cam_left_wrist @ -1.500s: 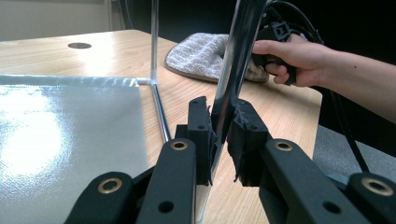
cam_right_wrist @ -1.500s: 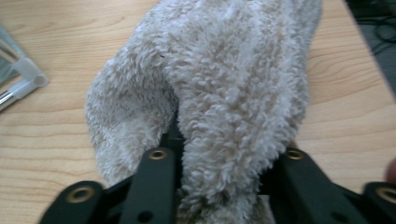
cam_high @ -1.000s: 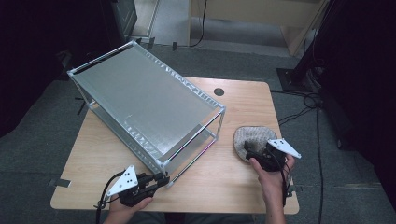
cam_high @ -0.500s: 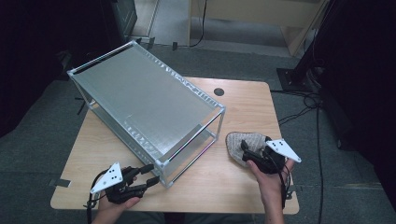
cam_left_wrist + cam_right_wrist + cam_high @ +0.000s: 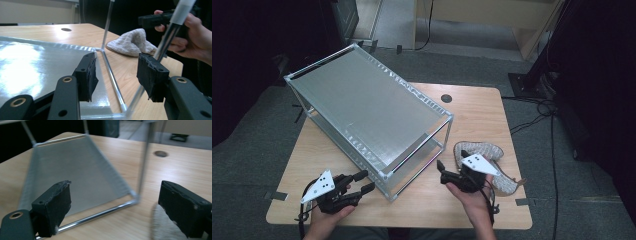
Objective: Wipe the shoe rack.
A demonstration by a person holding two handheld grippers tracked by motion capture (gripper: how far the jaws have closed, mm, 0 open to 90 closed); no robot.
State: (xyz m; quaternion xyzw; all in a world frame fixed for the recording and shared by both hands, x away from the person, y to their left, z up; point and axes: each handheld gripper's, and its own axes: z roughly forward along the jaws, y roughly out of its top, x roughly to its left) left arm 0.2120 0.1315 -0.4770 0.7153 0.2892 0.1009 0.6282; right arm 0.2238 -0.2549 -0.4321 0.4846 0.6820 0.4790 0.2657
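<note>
Metal shelving — one two-tier silver rack of thin rods and sheet trays (image 5: 372, 120) — stands across the wooden table (image 5: 472, 107), probably light, rigid and slick; its near corner post looks the surest hold. One grey fabric slipper (image 5: 484, 165) lies beside it. Left gripper (image 5: 362, 182) has just been opening, nothing clamped; right gripper (image 5: 443, 171) gapes empty.

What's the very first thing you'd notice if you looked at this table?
The big shiny two-shelf metal rack grabs the eye first, standing slantwise across the left and middle of the light wooden table. Next comes the fluffy grey slipper lying by the rack's near right corner. A black two-jaw tool waits at each side: the left tool open by the rack's corner post, the right tool open beside the slipper.
</note>
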